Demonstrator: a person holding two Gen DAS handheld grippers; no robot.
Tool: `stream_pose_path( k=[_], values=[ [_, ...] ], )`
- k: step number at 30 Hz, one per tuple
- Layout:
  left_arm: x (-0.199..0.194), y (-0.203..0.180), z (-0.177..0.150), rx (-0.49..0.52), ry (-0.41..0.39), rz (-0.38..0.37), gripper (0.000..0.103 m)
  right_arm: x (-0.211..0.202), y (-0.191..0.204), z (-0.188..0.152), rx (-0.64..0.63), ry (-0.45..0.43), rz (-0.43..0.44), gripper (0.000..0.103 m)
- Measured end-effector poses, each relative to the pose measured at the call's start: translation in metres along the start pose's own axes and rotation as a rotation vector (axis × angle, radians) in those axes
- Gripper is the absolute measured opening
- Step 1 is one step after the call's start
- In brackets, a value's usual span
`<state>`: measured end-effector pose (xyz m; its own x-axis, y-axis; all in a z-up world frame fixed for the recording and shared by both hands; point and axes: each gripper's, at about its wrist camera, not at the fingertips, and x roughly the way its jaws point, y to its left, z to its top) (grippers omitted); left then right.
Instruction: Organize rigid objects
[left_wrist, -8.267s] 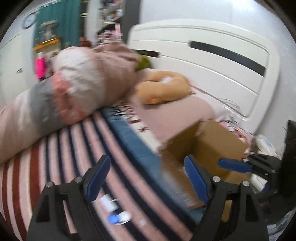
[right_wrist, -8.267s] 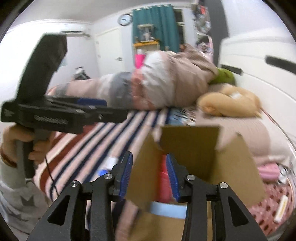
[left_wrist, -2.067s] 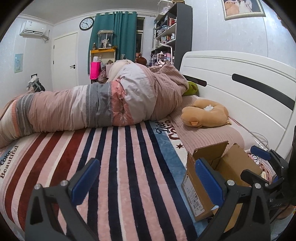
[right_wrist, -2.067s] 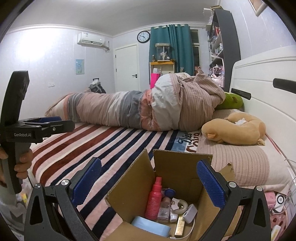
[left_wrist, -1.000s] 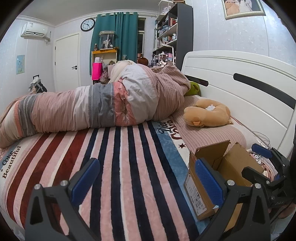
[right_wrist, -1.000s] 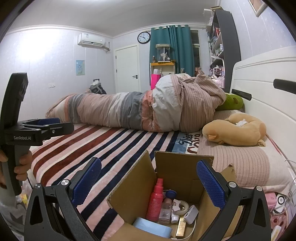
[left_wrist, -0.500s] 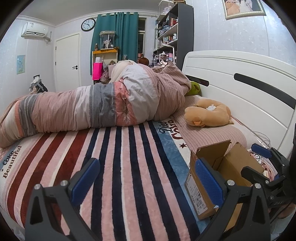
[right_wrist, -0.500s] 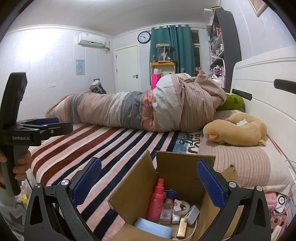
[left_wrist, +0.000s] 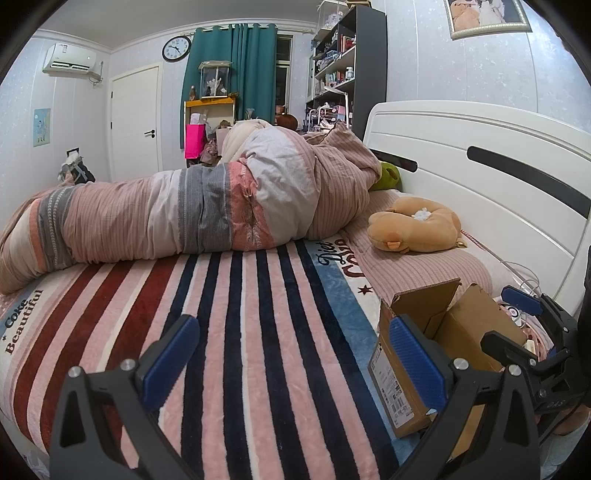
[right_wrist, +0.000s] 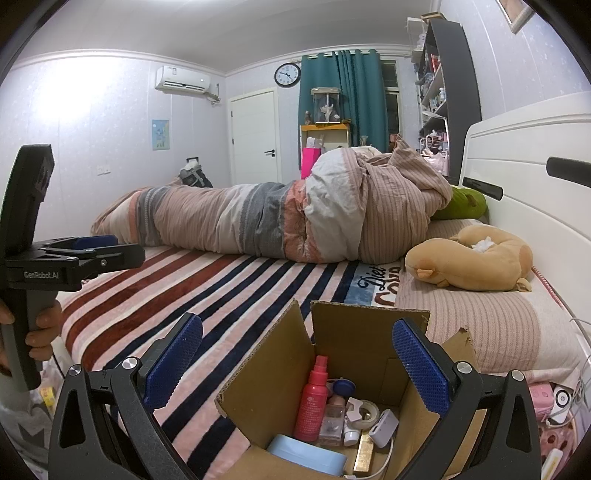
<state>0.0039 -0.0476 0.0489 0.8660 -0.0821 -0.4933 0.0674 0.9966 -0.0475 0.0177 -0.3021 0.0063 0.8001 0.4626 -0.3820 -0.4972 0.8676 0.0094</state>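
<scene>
An open cardboard box (right_wrist: 273, 365) stands on the striped bed, straight below my right gripper (right_wrist: 295, 358), which is open and empty above it. Inside lie a pink spray bottle (right_wrist: 314, 398), a roll of tape (right_wrist: 367, 410), a white charger (right_wrist: 384, 428), a gold bar-shaped item (right_wrist: 364, 454) and a light blue round lid (right_wrist: 306, 456). My left gripper (left_wrist: 291, 358) is open and empty over the bare striped blanket, with the box (left_wrist: 399, 376) to its right. The left gripper also shows at the left edge of the right wrist view (right_wrist: 92, 247).
A rolled pink and grey duvet (left_wrist: 192, 214) lies across the far side of the bed. A tan plush toy (right_wrist: 469, 258) and a green cushion (right_wrist: 465, 203) sit by the white headboard (left_wrist: 480, 184). Small clutter lies by the bed's right edge (right_wrist: 554, 398).
Eight seconds ago the right gripper was nearly shut inside the box and small items lay on the blanket; now both grippers are wide open and the blanket is bare. Little change in the last second.
</scene>
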Motion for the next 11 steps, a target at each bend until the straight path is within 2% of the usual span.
stream_pose_path(
  k=[11],
  values=[
    [0.0002,0.0018,-0.0007,0.011,0.001,0.0,0.102,-0.0004,-0.0011,0.0023,0.011,-0.008,0.001,0.103]
  ],
)
